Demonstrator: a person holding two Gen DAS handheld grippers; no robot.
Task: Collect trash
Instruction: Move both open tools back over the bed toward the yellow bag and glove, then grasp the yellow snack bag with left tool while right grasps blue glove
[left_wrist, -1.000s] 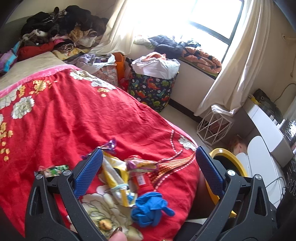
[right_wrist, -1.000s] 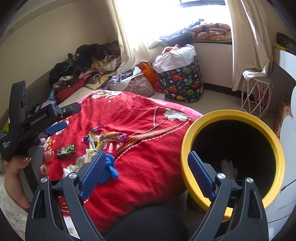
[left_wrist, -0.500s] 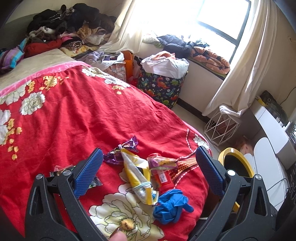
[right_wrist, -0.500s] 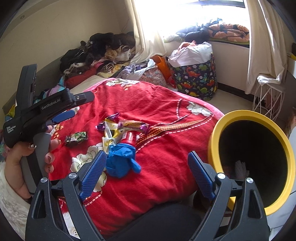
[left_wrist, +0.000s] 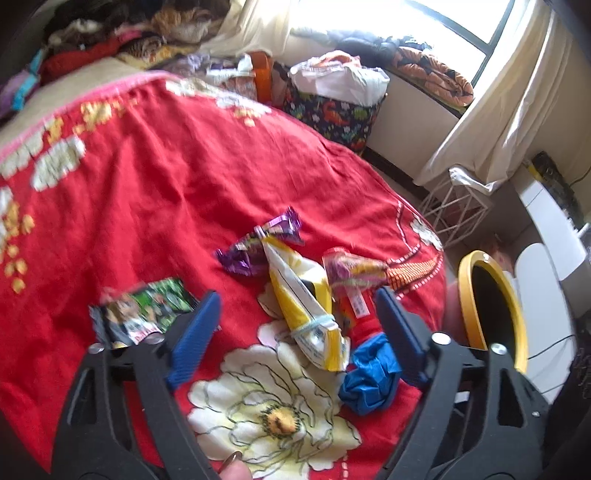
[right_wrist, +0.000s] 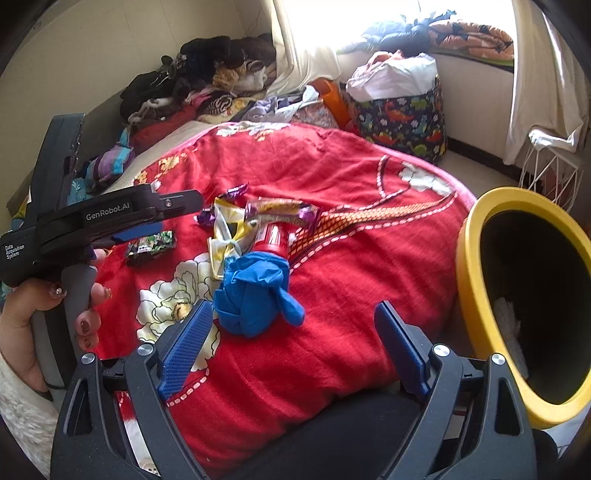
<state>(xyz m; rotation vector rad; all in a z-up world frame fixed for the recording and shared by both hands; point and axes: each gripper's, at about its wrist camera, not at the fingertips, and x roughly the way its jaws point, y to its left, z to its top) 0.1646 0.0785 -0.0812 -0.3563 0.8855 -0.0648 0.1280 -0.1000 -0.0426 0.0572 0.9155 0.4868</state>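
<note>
Trash lies in a heap on the red floral bedspread (left_wrist: 155, 192): a yellow-white snack bag (left_wrist: 299, 295), a purple wrapper (left_wrist: 255, 247), a pink-orange wrapper (left_wrist: 354, 269), a crumpled blue glove (left_wrist: 373, 376) and, apart to the left, a green packet (left_wrist: 144, 310). My left gripper (left_wrist: 297, 328) hovers over the snack bag. Its jaws are closing with the bag between them, and the pads do not touch it. My right gripper (right_wrist: 295, 343) is open just in front of the blue glove (right_wrist: 255, 295). A yellow-rimmed bin (right_wrist: 476, 295) stands to the right of the bed.
A pile of clothes (right_wrist: 207, 85) covers the bed's far end. A dinosaur-print basket (right_wrist: 402, 114) and a white wire stand (right_wrist: 546, 177) sit on the floor by the window. A hand (right_wrist: 44, 295) holds the left gripper (right_wrist: 166, 218) at the left.
Both grippers have moved down and closer to the heap of trash, which now looks larger. The left jaws have narrowed around the snack bag. The right jaws stay wide.
</note>
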